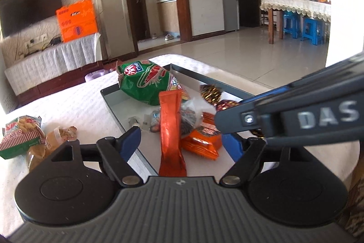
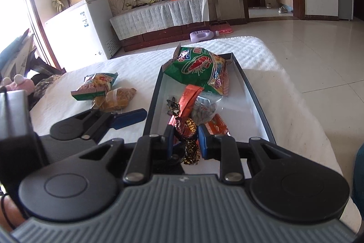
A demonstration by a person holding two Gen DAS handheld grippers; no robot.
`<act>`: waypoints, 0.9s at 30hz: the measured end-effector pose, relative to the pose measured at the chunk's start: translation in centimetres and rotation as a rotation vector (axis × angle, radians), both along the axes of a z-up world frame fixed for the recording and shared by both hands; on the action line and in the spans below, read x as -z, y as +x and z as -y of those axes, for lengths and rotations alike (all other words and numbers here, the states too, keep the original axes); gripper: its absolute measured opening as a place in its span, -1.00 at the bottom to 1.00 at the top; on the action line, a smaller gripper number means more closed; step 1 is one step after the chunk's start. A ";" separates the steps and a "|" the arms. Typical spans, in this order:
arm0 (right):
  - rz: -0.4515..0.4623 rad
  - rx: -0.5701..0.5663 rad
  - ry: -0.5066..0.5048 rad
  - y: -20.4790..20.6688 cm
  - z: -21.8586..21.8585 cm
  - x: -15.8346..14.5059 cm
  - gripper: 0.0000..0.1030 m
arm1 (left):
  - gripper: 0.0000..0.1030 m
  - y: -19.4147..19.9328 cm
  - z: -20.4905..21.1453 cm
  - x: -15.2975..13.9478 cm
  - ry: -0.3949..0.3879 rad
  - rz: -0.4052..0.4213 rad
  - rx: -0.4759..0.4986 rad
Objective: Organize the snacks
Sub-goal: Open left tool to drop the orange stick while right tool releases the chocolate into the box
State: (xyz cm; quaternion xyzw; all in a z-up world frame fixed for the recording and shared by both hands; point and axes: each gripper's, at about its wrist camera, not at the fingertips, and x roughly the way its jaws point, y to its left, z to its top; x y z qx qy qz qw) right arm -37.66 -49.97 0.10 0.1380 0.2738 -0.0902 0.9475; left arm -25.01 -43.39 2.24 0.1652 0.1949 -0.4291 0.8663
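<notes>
Blue-padded right gripper [image 2: 184, 140] pinched on a dark foil-wrapped candy [image 2: 187, 129], low over the near end of the grey tray [image 2: 248, 83]. Left gripper [image 1: 179, 140] spread wide, holding nothing, straddling the tray's near edge with an orange stick packet [image 1: 170, 129] standing between its fingers. Piled in the tray: green shrimp-cracker bag [image 1: 145, 83], orange wafer packs [image 1: 200, 142], clear pouch of seeds [image 2: 202, 111], more foil candies [image 1: 210, 91]. Outside on the white cloth [image 2: 127, 65], to the tray's left: small green snack bag [image 2: 95, 85] touching a yellowish wrapped pastry [image 2: 118, 97]. Only from the right wrist: white chest freezer [image 2: 84, 31] and pink plush toy [image 2: 17, 81]. Only from the left wrist: dining table [image 1: 295, 6] with blue stools [image 1: 311, 29].
</notes>
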 end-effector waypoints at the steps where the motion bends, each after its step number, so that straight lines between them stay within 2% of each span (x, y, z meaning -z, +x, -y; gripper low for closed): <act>1: -0.007 -0.001 0.000 0.0 0.0 0.1 -0.49 | 0.60 -0.6 -0.2 0.0 0.006 0.006 0.005; 12: -0.099 0.047 -0.018 0.0 1.3 2.0 -0.49 | 0.69 -4.6 -1.7 0.5 0.033 0.057 0.045; 16: -0.143 0.062 -0.067 0.4 1.5 2.7 -0.49 | 0.72 -5.2 -2.1 0.2 0.016 0.049 0.048; 17: -0.155 0.067 -0.081 0.5 1.6 2.9 -0.49 | 0.77 -5.3 -2.2 0.3 0.018 0.050 0.052; 22: -0.209 0.091 -0.158 1.2 2.0 3.6 -0.49 | 0.80 -6.1 -2.2 0.7 0.039 0.058 0.071; 27: -0.234 0.099 -0.155 1.7 2.9 4.2 -0.49 | 0.80 -6.0 -2.3 1.2 0.057 0.058 0.071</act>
